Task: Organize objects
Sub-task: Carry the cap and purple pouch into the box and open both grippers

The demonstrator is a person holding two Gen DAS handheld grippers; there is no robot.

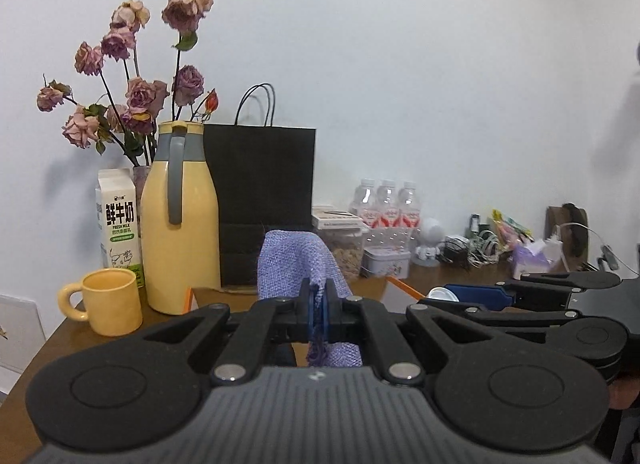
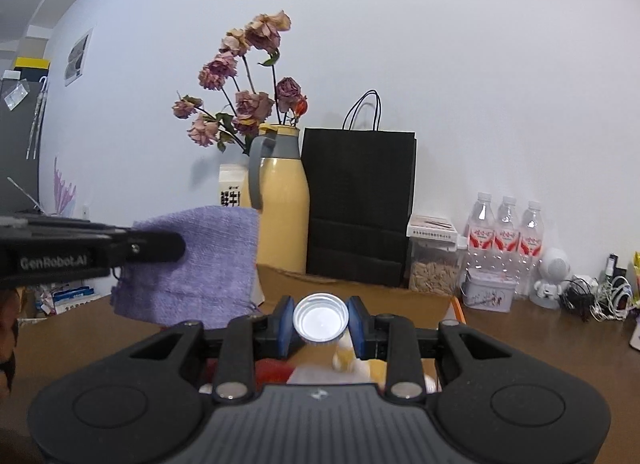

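Landmark: bag [image 1: 260, 203], standing on the counter [image 1: 440, 276] against the wall. Jug [image 1: 180, 223] touching the bag's left side. Carton [image 1: 118, 219] and flowers [image 1: 132, 95] left of and behind the jug; mug [image 1: 112, 302] before the carton. Right of the bag: jar [image 2: 434, 264], tin [image 2: 488, 294], then bottles [image 2: 506, 227] behind the tin.

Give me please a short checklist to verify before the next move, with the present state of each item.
1. Left gripper is shut on the purple cloth: ok, the cloth is pinched between the pads.
2. Right gripper is shut on the white cap: ok, a pad presses on each side.
3. Cloth hangs free of the yellow jug and yellow mug: ok in the left wrist view.
4. The two grippers are apart: ok, a gap shows in both views.
5. What hangs under the cap: cannot tell, it is blurred.
6. Cardboard box has free room: cannot tell, its inside is mostly hidden.
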